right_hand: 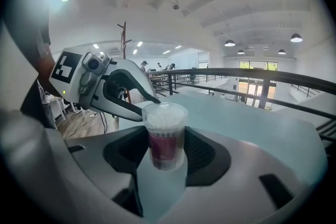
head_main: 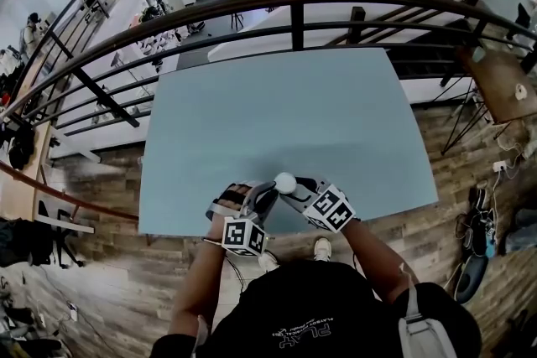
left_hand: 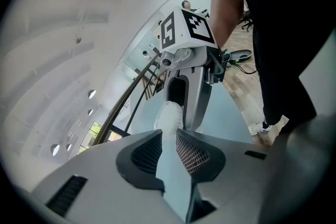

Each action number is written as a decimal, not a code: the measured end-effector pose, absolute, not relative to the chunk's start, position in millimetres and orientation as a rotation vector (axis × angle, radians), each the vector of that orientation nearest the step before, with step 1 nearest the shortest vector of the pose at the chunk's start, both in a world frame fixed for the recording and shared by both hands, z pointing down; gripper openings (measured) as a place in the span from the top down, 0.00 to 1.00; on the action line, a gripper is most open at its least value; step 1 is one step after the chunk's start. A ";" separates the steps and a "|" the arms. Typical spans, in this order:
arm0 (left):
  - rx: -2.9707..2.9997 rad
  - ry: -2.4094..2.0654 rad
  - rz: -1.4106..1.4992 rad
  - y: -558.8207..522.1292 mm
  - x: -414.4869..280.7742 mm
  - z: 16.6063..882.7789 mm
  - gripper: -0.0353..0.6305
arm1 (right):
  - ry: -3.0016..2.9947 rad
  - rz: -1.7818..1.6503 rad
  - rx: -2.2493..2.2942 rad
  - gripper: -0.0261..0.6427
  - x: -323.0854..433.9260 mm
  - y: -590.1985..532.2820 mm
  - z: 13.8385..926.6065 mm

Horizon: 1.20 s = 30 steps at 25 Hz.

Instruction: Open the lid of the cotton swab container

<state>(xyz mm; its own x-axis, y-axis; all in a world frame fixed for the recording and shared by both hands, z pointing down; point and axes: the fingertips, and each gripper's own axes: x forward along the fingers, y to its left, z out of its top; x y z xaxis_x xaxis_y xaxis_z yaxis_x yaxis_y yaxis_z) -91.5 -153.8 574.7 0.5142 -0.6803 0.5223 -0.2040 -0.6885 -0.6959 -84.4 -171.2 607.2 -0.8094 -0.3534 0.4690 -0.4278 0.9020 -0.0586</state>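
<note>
The right gripper (right_hand: 166, 150) clamps the one cotton swab container (right_hand: 165, 136) upright by its red-labelled body. The left gripper (left_hand: 169, 147) comes in from 9 o'clock with its jaws a narrow gap apart and their tips at the lid (right_hand: 165, 112). Whether they pinch it is unclear. Both grippers sit at the table's (head_main: 285, 113) 6 o'clock edge, and bare tabletop runs toward 12.
</note>
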 end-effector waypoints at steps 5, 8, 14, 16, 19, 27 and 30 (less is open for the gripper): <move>-2.217 0.765 -1.058 -156.5 -93.9 568.0 0.81 | -2.595 0.206 0.561 0.63 -85.2 -172.5 607.9; -2.212 0.781 -1.014 -158.3 -91.6 556.1 0.94 | -2.609 0.196 0.512 0.63 -89.7 -162.7 607.7; -2.189 0.781 -1.015 -163.2 -92.2 555.0 0.94 | -2.604 0.130 0.501 0.63 -99.9 -161.3 597.7; -2.192 0.802 -1.002 -164.5 -94.6 552.1 0.94 | -2.599 0.122 0.498 0.63 -97.1 -161.3 599.4; -2.200 0.810 -0.983 -166.4 -95.2 548.2 0.94 | -2.589 0.113 0.495 0.63 -94.8 -160.7 602.9; -2.203 0.839 -0.943 -174.7 -90.1 539.2 0.94 | -2.578 0.068 0.452 0.63 -102.4 -149.8 605.4; -2.208 0.841 -0.951 -179.7 -86.3 537.2 0.94 | -2.577 0.037 0.430 0.63 -103.1 -145.6 604.8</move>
